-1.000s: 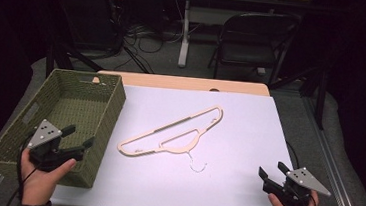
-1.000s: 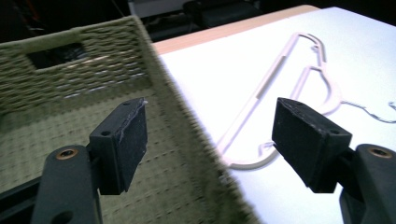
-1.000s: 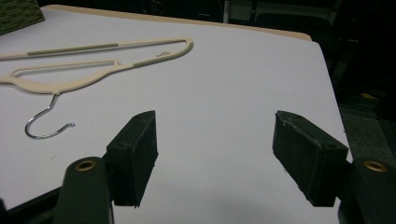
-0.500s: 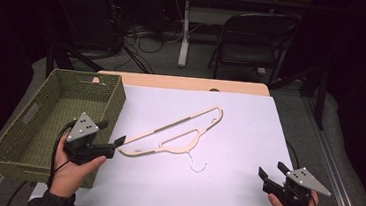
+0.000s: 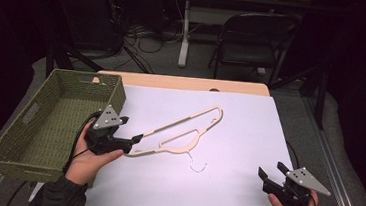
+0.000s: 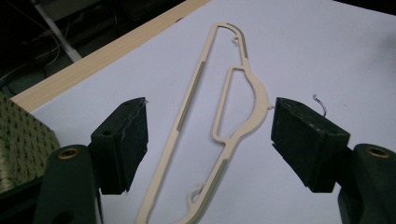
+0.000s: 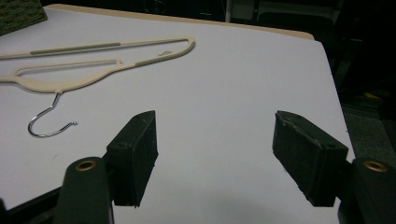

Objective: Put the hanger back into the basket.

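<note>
A cream plastic hanger [image 5: 182, 121] with a metal hook [image 5: 197, 165] lies flat on the white tabletop [image 5: 248, 139], running diagonally from near left to far right. My left gripper [image 5: 131, 130] hovers open at the hanger's near left end. In the left gripper view the hanger [image 6: 183, 112] runs away between the two spread jaws of the left gripper [image 6: 210, 140], which touch nothing. My right gripper [image 5: 273, 170] rests open near the table's front right corner, well clear of the hanger. The right gripper view shows the right gripper [image 7: 215, 154] over bare table, with the hanger [image 7: 46, 85] far to the left.
A green woven basket [image 5: 85, 74] stands at the table's left side, just behind the left hand; its corner shows as basket [image 6: 18, 140] and basket [image 7: 18, 11]. A wooden table edge [image 5: 183, 82] runs along the back. A folding chair [image 5: 257, 39] stands beyond the table.
My left gripper has moved right and forward, from the basket's front edge to the hanger's near left end. The right gripper and the hanger have stayed still.
</note>
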A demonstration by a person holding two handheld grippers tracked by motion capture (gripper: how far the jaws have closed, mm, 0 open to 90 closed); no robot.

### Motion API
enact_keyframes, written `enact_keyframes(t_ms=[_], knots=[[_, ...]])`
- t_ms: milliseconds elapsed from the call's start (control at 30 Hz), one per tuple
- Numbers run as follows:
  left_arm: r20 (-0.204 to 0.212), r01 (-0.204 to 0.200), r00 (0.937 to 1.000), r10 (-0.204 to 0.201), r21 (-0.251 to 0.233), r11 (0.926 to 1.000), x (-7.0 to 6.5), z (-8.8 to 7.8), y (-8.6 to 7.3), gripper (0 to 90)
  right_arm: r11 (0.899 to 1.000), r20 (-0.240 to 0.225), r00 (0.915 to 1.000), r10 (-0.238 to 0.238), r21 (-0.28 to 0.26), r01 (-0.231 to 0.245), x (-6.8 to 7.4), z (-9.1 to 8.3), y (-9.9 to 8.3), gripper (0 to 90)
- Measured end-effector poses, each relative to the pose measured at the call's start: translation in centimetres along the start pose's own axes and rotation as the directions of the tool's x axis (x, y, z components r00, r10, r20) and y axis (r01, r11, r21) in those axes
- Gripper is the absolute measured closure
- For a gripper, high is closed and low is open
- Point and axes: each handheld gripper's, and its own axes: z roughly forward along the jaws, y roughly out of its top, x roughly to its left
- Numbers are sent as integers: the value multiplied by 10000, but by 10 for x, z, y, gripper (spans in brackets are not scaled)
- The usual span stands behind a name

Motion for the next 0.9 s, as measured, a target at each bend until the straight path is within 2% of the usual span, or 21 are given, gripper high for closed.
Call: enact_keyframes(t_ms=[100, 200, 567, 600, 800, 867, 900], knots=[[311, -146, 9994, 133, 404, 9991, -1, 9, 8, 299, 10000, -30, 10000, 49, -43, -49, 0, 1, -1, 307], [386, -263, 9990, 242, 572, 9980, -2, 12, 11, 303, 10000, -52, 10000, 14, 58, -14, 0, 0, 0, 307], [818, -702, 9950, 580, 1553, 9854, -6, 39, 25, 312, 10000, -79, 10000, 13, 63, -13, 0, 0, 0, 308], [857, -813, 9940, 674, 1699, 9821, -7, 45, 28, 314, 10000, -108, 9999, 36, 30, -36, 0, 1, 0, 308], [908, -909, 9931, 736, 2039, 9748, -6, 59, 29, 341, 10000, -127, 9999, 36, 45, -36, 0, 1, 0, 308], [948, -1006, 9922, 810, 2243, 9693, -5, 64, 29, 355, 10000, -114, 9999, 48, -34, -48, 0, 1, -1, 308], [1016, -1086, 9911, 860, 2441, 9637, -4, 69, 28, 374, 10000, -120, 9999, 40, 52, -39, -1, 1, -1, 308]])
